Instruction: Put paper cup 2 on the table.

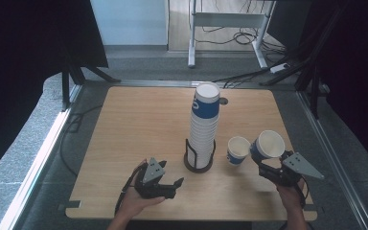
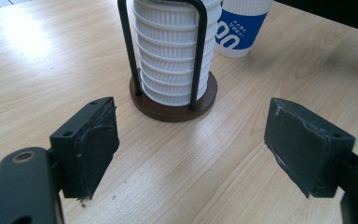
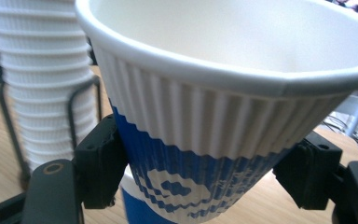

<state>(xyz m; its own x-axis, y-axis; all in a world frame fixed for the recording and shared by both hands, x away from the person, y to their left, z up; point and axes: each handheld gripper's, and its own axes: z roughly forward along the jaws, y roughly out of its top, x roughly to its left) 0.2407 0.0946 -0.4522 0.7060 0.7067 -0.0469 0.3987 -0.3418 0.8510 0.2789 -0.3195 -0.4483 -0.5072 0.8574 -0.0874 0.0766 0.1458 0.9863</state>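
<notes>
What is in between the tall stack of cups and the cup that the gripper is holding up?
One loose paper cup stands on the table between the stack of cups and the held cup in the right gripper; the high view shows it.

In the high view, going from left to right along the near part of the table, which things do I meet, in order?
Left tool → stack of paper cups in its wire holder → single cup standing on the table → cup held by the right tool → right tool.
</notes>
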